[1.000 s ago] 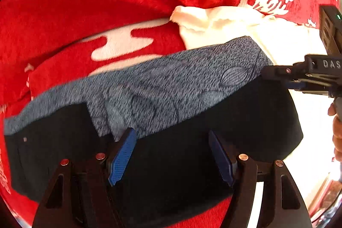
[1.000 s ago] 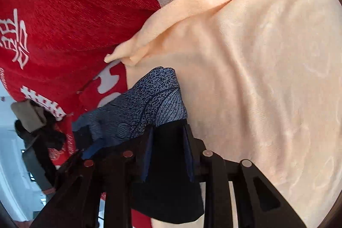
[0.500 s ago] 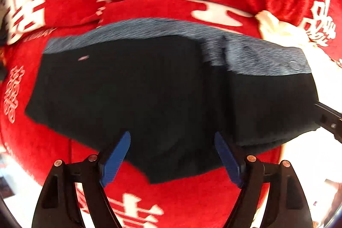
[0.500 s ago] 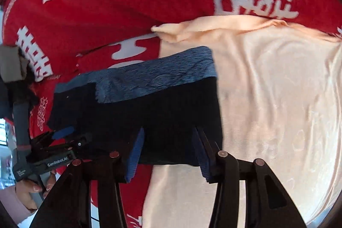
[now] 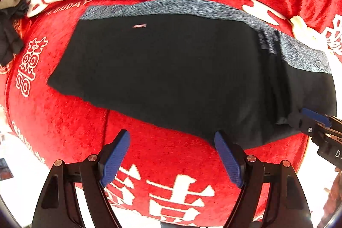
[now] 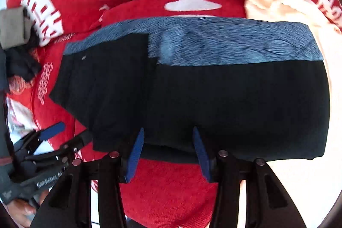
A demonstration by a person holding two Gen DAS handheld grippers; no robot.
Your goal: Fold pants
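Pants [image 6: 213, 99] flat on red blanket [image 5: 171, 164], folded once, both grippers open-jawed and empty at near hem: left gripper [image 5: 172, 157], right gripper [image 6: 167, 153]; best pinched at both hem corners together, folded evenly toward blue-grey waistband [image 6: 235, 42].

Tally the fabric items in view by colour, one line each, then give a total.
Red blanket: 1
Black-and-blue pants: 1
Cream cloth: 1
Grey and dark clothes at the left edge: a small heap, number cannot be told, counted as 1
Total: 4
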